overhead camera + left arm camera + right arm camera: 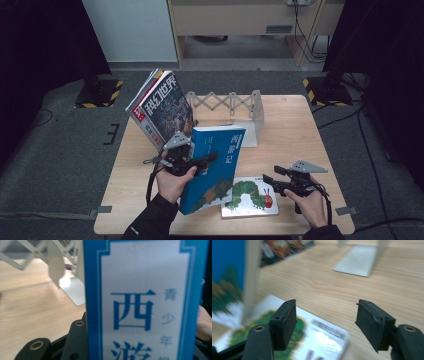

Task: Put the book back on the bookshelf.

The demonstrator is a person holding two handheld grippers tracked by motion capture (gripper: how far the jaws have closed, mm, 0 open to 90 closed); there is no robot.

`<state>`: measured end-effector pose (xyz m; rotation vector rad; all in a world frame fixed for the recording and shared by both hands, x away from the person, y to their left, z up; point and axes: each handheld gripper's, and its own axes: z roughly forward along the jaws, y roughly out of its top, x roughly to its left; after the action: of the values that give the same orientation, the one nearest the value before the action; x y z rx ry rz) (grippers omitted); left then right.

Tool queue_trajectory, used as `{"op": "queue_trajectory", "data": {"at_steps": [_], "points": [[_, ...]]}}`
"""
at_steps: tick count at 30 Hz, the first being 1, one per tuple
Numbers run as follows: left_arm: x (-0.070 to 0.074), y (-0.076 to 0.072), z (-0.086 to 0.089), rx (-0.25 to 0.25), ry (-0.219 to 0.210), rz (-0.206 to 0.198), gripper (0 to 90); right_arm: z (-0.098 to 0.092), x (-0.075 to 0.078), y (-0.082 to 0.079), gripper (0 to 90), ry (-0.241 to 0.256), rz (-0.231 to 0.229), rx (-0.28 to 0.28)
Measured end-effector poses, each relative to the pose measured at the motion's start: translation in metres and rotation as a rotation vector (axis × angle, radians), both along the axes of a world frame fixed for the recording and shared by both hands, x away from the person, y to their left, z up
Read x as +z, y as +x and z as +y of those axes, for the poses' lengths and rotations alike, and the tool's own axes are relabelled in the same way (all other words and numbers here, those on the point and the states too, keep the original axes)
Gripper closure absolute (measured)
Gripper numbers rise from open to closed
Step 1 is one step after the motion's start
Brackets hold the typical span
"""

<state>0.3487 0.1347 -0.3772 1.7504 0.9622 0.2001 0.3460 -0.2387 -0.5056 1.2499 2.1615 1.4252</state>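
**Blue book held upright while a picture book lies flat**

A tall blue book (215, 167) with a glossy cover and a white title panel is clamped at its edge by the left gripper (210, 159) and stands tilted on the pale wood-grain table (290, 125), its lower corner resting near the front edge. Just beside it on the right, a thin, square-cornered picture book (250, 197) with a green caterpillar on a shiny white cover lies flat on the wood. The right gripper (268, 179) is held low at that book's right edge, its jaws spread wide with nothing between them.

Behind the blue book, a magazine (162, 107) with a dark illustrated cover is seen leaning steeply to the left, near a white metal bookend rack (230, 107) formed of an accordion lattice and flat plates.

In the left gripper view, the blue book (145, 300) is shown close up: large blue characters printed on a matte white panel inside a blue border, with the black jaw pressed against its left edge and the rack's rounded steel plate (72, 290) lying on the table behind. In the right gripper view, the rough, foam-like pads (285, 322) of the parted jaws are revealed, with the picture book's rounded corner (322, 337) beneath them and the blue book's cream page edge (252, 277) standing at the left
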Motion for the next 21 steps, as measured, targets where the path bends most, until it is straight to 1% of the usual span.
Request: {"op": "queue_trajectory", "data": {"at_steps": [1, 2, 3, 5, 6, 7, 8, 11, 13, 14, 15, 16, 17, 18, 19, 20, 21], "points": [[0.0, 0.0, 0.0, 0.0, 0.0, 0.0, 60.3, 0.0, 0.0, 0.0, 31.5, 0.0, 0.0, 0.0], [0.003, 0.001, 0.003, 0.018, 0.013, -0.018, 60.3, -0.003, -0.003, 0.002, 30.8, -0.069, 0.013, -0.027], [0.005, 0.001, 0.004, 0.027, 0.032, -0.037, 60.3, -0.005, -0.005, 0.003, 30.4, -0.103, 0.019, -0.043], [0.007, 0.001, 0.005, 0.047, 0.061, -0.054, 60.3, -0.009, -0.008, 0.005, 28.8, -0.17, 0.031, -0.068], [0.007, 0.001, 0.005, 0.047, 0.061, -0.054, 60.3, -0.009, -0.008, 0.005, 28.8, -0.17, 0.031, -0.068], [0.008, 0.003, 0.008, 0.058, 0.071, -0.059, 60.3, -0.013, -0.011, 0.007, 27.1, -0.23, 0.041, -0.083], [0.009, 0.005, 0.009, 0.063, 0.069, -0.057, 60.3, -0.015, -0.013, 0.008, 27.1, -0.251, 0.045, -0.093], [0.011, 0.007, 0.012, 0.072, 0.067, -0.062, 60.4, -0.022, -0.016, 0.011, 25.8, -0.28, 0.059, -0.114], [0.018, 0.011, 0.013, 0.09, 0.068, -0.082, 60.4, -0.025, -0.018, 0.012, 24.9, -0.299, 0.071, -0.125], [0.018, 0.011, 0.013, 0.09, 0.068, -0.082, 60.4, -0.025, -0.018, 0.012, 24.9, -0.299, 0.071, -0.125], [0.023, 0.016, 0.014, 0.113, 0.062, -0.105, 60.4, -0.029, -0.02, 0.013, 23.9, -0.318, 0.087, -0.129], [0.025, 0.018, 0.014, 0.126, 0.055, -0.116, 60.4, -0.03, -0.021, 0.013, 23.8, -0.33, 0.088, -0.131], [0.027, 0.021, 0.015, 0.139, 0.046, -0.13, 60.4, -0.031, -0.022, 0.014, 23.8, -0.338, 0.097, -0.134], [0.027, 0.021, 0.015, 0.139, 0.046, -0.13, 60.4, -0.031, -0.022, 0.014, 23.8, -0.338, 0.097, -0.134], [0.029, 0.025, 0.015, 0.151, 0.036, -0.142, 60.4, -0.032, -0.024, 0.014, 23.5, -0.343, 0.103, -0.14], [0.031, 0.031, 0.014, 0.179, 0.022, -0.168, 60.4, -0.033, -0.026, 0.014, 21.1, -0.36, 0.108, -0.15], [0.032, 0.034, 0.014, 0.191, 0.019, -0.18, 60.3, -0.034, -0.026, 0.015, 20.2, -0.356, 0.11, -0.149]]}}
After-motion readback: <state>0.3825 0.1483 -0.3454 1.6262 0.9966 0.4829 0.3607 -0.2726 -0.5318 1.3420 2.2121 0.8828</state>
